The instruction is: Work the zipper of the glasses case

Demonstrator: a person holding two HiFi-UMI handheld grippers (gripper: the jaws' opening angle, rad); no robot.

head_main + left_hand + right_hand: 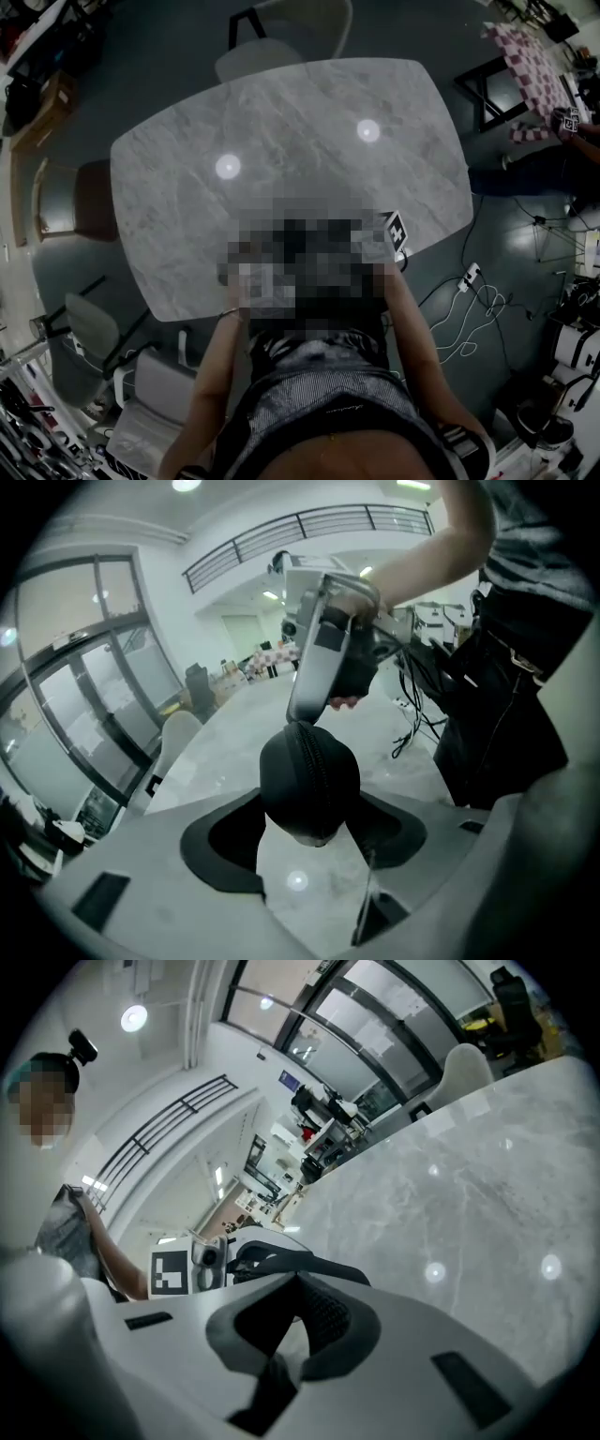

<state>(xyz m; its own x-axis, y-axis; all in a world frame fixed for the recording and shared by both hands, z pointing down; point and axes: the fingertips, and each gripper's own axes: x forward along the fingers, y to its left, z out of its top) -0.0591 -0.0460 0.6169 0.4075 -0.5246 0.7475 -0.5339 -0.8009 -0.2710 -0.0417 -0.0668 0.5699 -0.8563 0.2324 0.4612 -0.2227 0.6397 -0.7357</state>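
A black glasses case (309, 780) sits end-on between the pads of my left gripper (309, 829), which press on both its sides. A zipper runs over the case's top. My right gripper (305, 719) comes down on the far end of that zipper line, with its tips pinched together there. The pull itself is hidden between them. In the right gripper view the jaws (298, 1299) are shut, with the dark case (281, 1262) just beyond. In the head view a mosaic patch covers both grippers; only the right gripper's marker cube (395, 228) shows at the marble table (281, 122).
Chairs stand round the table, at the far side (281, 28) and at the left (94, 202). White cables and a power strip (469, 291) lie on the floor to the right. The person's forearms reach in from the near edge.
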